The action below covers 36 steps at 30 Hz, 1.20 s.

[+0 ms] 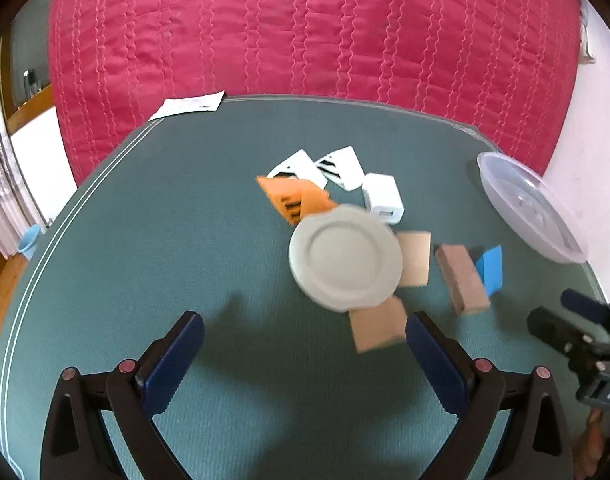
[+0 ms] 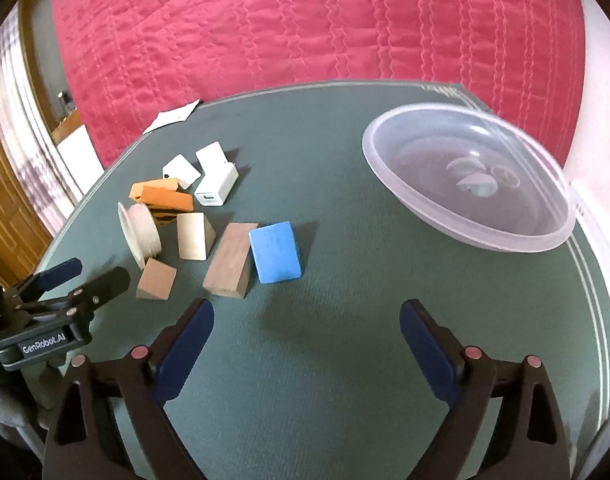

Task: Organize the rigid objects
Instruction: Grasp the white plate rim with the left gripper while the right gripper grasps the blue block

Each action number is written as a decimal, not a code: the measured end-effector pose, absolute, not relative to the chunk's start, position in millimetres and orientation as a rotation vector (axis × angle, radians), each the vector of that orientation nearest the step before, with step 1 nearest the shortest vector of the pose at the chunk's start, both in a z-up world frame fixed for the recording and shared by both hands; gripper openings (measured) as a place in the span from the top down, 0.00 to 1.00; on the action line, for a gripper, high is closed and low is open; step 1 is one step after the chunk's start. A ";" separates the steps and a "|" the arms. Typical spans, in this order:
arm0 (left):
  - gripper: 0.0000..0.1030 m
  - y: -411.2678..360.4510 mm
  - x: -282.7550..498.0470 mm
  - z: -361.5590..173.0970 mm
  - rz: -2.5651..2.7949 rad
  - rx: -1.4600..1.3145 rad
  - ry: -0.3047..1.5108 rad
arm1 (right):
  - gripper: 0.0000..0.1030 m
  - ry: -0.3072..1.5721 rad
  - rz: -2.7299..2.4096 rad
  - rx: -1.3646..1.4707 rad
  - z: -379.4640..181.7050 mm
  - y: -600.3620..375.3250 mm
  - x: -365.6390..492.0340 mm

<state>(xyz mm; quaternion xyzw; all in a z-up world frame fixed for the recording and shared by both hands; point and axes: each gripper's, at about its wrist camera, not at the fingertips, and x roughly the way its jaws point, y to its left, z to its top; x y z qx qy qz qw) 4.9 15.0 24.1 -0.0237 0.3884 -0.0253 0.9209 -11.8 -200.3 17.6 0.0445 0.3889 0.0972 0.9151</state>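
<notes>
A cluster of rigid objects lies on the green mat: a cream spool (image 1: pixel 345 258) (image 2: pixel 139 236), wooden blocks (image 2: pixel 229 260) (image 1: pixel 461 278), a wooden wedge (image 2: pixel 156 279), a blue block (image 2: pixel 275 252) (image 1: pixel 491 266), a white charger (image 2: pixel 217 186) (image 1: pixel 383 198), orange pieces (image 2: pixel 165 198) (image 1: pixel 295 200) and white tags (image 1: pixel 329 166). A clear plastic bowl (image 2: pixel 469 176) (image 1: pixel 533 212) sits at the right. My left gripper (image 1: pixel 305 344) is open just short of the spool. My right gripper (image 2: pixel 307 332) is open, in front of the blue block.
The green mat (image 2: pixel 345 360) covers a table against a red quilted bed (image 1: pixel 305 28). A white paper (image 1: pixel 189 106) lies at the mat's far left corner. A small blue cup (image 1: pixel 27 242) sits off the left edge. A wooden door (image 2: pixel 9 200) is at the left.
</notes>
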 end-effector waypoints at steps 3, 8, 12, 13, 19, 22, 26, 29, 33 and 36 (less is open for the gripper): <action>0.01 13.2 19.8 25.1 -0.060 -0.065 0.817 | 0.08 0.811 0.210 0.093 18.2 -197.6 -4.9; 0.01 12.0 36.8 21.5 -0.075 -0.092 0.838 | 0.08 0.807 0.236 0.092 19.4 -189.6 0.0; 0.04 11.4 44.3 16.7 -0.091 -0.098 0.852 | 0.08 0.810 0.246 0.072 17.8 -182.6 9.4; 0.11 11.2 45.6 14.6 -0.095 -0.099 0.857 | 0.08 0.809 0.244 0.073 17.4 -182.1 12.7; 0.38 17.6 45.2 13.9 -0.130 -0.144 0.851 | 0.15 0.798 0.216 0.081 13.2 -183.6 26.5; 0.38 16.8 40.6 17.0 -0.132 -0.137 0.827 | 0.26 0.826 0.210 0.080 6.3 -185.2 33.1; 0.38 14.8 35.1 22.3 -0.122 -0.112 0.796 | 0.30 0.831 0.216 0.080 4.3 -184.4 37.4; 0.38 13.9 32.8 25.2 -0.097 -0.089 0.773 | 0.33 0.827 0.232 0.074 5.0 -180.8 41.3; 0.38 18.0 35.0 25.3 -0.084 -0.091 0.773 | 0.40 0.819 0.252 0.072 5.7 -177.6 45.2; 0.38 20.9 37.8 23.7 -0.077 -0.099 0.782 | 0.47 0.813 0.259 0.075 5.4 -177.9 43.8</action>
